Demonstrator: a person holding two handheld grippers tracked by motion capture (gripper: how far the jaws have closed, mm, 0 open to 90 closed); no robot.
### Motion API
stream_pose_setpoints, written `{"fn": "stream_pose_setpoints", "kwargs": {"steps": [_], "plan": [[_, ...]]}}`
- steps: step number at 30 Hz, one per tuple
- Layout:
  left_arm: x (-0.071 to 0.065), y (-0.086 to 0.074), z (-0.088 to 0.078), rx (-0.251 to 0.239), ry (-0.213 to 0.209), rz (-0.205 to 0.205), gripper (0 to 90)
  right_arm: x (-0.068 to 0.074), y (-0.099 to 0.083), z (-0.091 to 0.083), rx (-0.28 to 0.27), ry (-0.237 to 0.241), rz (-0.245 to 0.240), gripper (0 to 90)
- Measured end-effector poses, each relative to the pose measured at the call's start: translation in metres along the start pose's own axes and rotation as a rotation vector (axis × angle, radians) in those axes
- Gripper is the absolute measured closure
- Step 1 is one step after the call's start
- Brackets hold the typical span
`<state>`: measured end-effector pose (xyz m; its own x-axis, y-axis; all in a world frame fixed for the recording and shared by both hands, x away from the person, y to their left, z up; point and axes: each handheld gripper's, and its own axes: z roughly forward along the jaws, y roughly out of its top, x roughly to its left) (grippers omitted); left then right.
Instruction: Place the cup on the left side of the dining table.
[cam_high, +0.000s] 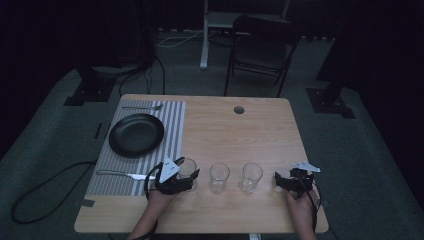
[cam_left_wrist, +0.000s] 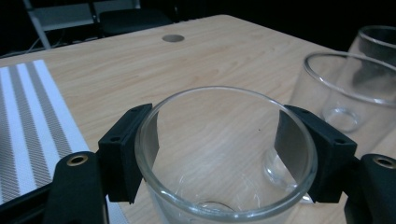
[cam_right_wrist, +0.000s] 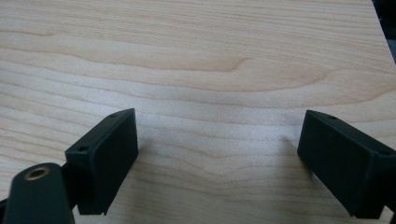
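Both hands came in at the table's (cam_high: 260, 125) near edge. Left gripper (cam_left_wrist: 219, 154) had its jaws on either side of the left glass (cam_left_wrist: 224, 158), apparently closing to grasp; lifting would need clearance from the middle glass (cam_high: 219, 177) just beside. Right gripper (cam_right_wrist: 217, 158) rested spread and empty. Mat (cam_high: 172, 130), plate (cam_high: 136, 134), knife (cam_high: 122, 174) lay left.

Three clear glasses (cam_high: 220, 176) in a row between left hand-held gripper (cam_high: 186, 176) and right hand-held gripper (cam_high: 278, 181).
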<state>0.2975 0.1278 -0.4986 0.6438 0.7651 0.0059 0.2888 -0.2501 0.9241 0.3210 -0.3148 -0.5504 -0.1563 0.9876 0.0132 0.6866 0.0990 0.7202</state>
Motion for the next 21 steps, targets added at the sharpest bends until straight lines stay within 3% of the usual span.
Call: {"fn": "stream_pose_setpoints", "kwargs": {"steps": [6,20,21], "plan": [[0.003,0.007,0.0,0.01,0.01,0.013,28.7,0.0,0.0,0.0,0.0,0.0,0.0,11.8],[0.029,0.024,-0.011,-0.005,0.066,-0.022,28.7,0.0,0.0,0.0,0.0,0.0,0.0,11.8],[0.032,0.025,-0.012,-0.008,0.084,-0.024,28.7,0.0,0.0,0.0,0.0,0.0,0.0,11.8]]}}
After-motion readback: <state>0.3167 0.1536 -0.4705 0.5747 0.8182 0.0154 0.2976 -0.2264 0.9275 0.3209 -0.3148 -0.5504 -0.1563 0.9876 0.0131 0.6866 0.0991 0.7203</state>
